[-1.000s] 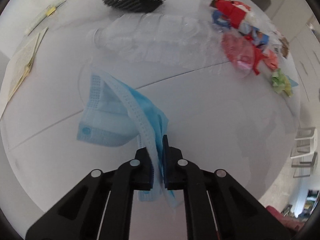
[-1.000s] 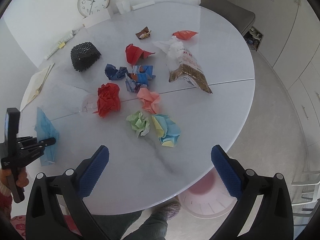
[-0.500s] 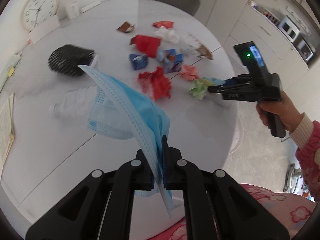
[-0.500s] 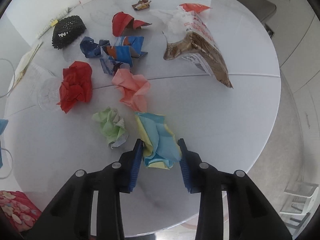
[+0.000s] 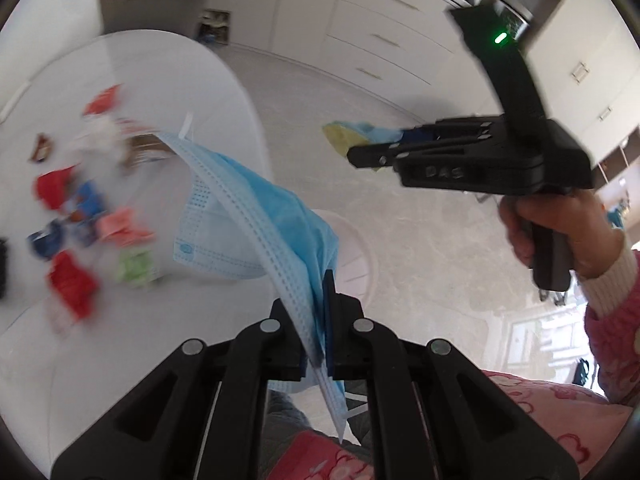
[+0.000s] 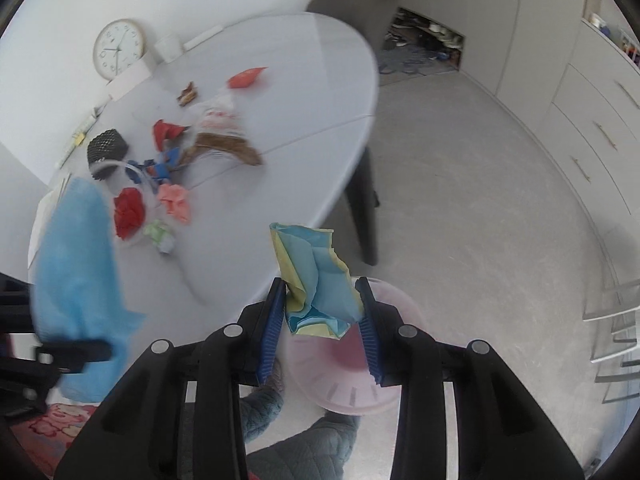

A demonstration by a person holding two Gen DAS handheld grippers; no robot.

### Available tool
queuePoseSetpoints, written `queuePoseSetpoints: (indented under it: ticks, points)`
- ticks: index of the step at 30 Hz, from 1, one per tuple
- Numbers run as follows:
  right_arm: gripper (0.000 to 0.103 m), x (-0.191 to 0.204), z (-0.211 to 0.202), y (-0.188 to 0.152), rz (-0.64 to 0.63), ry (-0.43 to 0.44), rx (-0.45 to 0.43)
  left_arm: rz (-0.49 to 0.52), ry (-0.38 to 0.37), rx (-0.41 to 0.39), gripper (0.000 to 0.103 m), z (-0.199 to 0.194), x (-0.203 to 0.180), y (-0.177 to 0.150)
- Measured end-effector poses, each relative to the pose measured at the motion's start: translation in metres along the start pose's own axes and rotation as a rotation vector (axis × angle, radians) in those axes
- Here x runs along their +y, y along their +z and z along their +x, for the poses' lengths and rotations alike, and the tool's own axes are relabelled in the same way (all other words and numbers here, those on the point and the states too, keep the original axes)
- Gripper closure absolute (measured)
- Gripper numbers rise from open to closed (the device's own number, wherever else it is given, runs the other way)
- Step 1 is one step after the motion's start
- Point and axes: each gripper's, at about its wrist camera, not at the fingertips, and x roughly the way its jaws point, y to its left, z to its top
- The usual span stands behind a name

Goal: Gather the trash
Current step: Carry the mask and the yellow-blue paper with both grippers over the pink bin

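Left wrist view: the left gripper (image 5: pixel 320 332) is clenched on a blue face mask (image 5: pixel 256 216), whose pleated body fans up toward 11 o'clock while an ear loop trails below the jaws toward 6 o'clock. At 2 o'clock the right gripper (image 5: pixel 360 156), carried by a hand (image 5: pixel 560 232) in a pink sleeve, grasps a crumpled blue-and-yellow paper (image 5: pixel 352 134) well clear of the white table (image 5: pixel 224 80).

Right wrist view: the same paper ball (image 6: pixel 316 280) sits between the blue-padded jaws, both pads pressing its sides. Directly beneath, at 6 o'clock, lies a pink waste bin (image 6: pixel 344 376) on the floor. The mask appears blurred at 9 o'clock. Left on the table, toward 10 o'clock, are a red paper ball (image 6: pixel 129 212), a pink paper ball (image 6: pixel 175 200), a green paper ball (image 6: pixel 160 234), a brown snack bag (image 6: pixel 224 140) and a black mesh pot (image 6: pixel 106 148).

Handling: both held items are judged very light and soft. The mask is limp and will drape and swing, so a pinch across its folded pleats should serve better than one on a loop. The paper ball compresses readily; a grip across its widest part holds without slipping, and it should drop freely once released over the bin.
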Motion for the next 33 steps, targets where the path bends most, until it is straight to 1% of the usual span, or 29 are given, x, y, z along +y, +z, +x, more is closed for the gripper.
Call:
queuePoseSetpoints:
  ticks: [2,3,5,6,7,8,9,10,12,14,15,16,18,20,22,26,29,31,33]
  points:
    - [0.067,-0.025,-0.013,-0.005,-0.006,-0.014,0.001,-0.008,-0.032,0.034,0.098,0.029,-0.016,0.013]
    - [0.067,-0.035,-0.016,-0.007,-0.007,-0.015,0.003,-0.020,-0.039,0.049,0.098,0.040,-0.021,0.018]
    - [0.067,-0.052,-0.022,-0.010,-0.009,-0.011,0.004,-0.050,-0.077,0.085,0.098,0.066,-0.032,0.027]
    - [0.066,-0.062,-0.024,-0.010,-0.012,-0.006,0.003,-0.062,-0.078,0.096,0.095,0.076,-0.035,0.030]
    - [0.066,-0.068,-0.024,-0.010,-0.015,-0.001,0.008,-0.077,-0.080,0.109,0.083,0.086,-0.038,0.033]
    - [0.066,-0.075,-0.023,-0.010,-0.019,0.003,0.013,-0.093,-0.076,0.115,0.074,0.094,-0.041,0.035]
    - [0.066,-0.079,-0.021,-0.010,-0.024,0.012,0.017,-0.115,-0.058,0.110,0.052,0.101,-0.043,0.038]
    - [0.066,-0.083,-0.021,-0.010,-0.031,0.027,0.022,-0.135,-0.039,0.096,0.041,0.104,-0.045,0.039]
    - [0.066,-0.089,-0.018,-0.011,-0.048,0.048,0.033,-0.159,-0.025,0.094,0.038,0.109,-0.048,0.042]
    - [0.066,-0.092,-0.016,-0.013,-0.074,0.069,0.047,-0.190,-0.017,0.097,0.037,0.108,-0.050,0.044]
    - [0.066,-0.092,-0.016,-0.014,-0.084,0.078,0.054,-0.201,-0.010,0.090,0.035,0.105,-0.053,0.044]
    - [0.066,-0.092,-0.013,-0.016,-0.100,0.092,0.061,-0.211,-0.007,0.078,0.031,0.100,-0.054,0.044]
    - [0.066,-0.090,-0.010,-0.019,-0.123,0.117,0.073,-0.226,-0.012,0.044,0.026,0.089,-0.055,0.044]
    - [0.066,-0.088,-0.006,-0.022,-0.138,0.145,0.081,-0.237,-0.026,0.018,0.024,0.076,-0.055,0.043]
    - [0.065,-0.087,-0.003,-0.024,-0.145,0.166,0.087,-0.244,-0.032,0.011,0.022,0.073,-0.058,0.045]
    - [0.065,-0.088,-0.005,-0.024,-0.147,0.180,0.078,-0.235,-0.071,0.023,0.022,0.070,-0.062,0.044]
    - [0.065,-0.091,-0.009,-0.023,-0.136,0.195,0.058,-0.221,-0.118,0.024,0.021,0.072,-0.070,0.045]
    - [0.065,-0.094,-0.012,-0.021,-0.126,0.224,0.048,-0.207,-0.149,0.031,0.017,0.073,-0.073,0.045]
    - [0.065,-0.093,-0.013,-0.019,-0.130,0.264,0.042,-0.192,-0.176,0.036,0.016,0.071,-0.077,0.046]
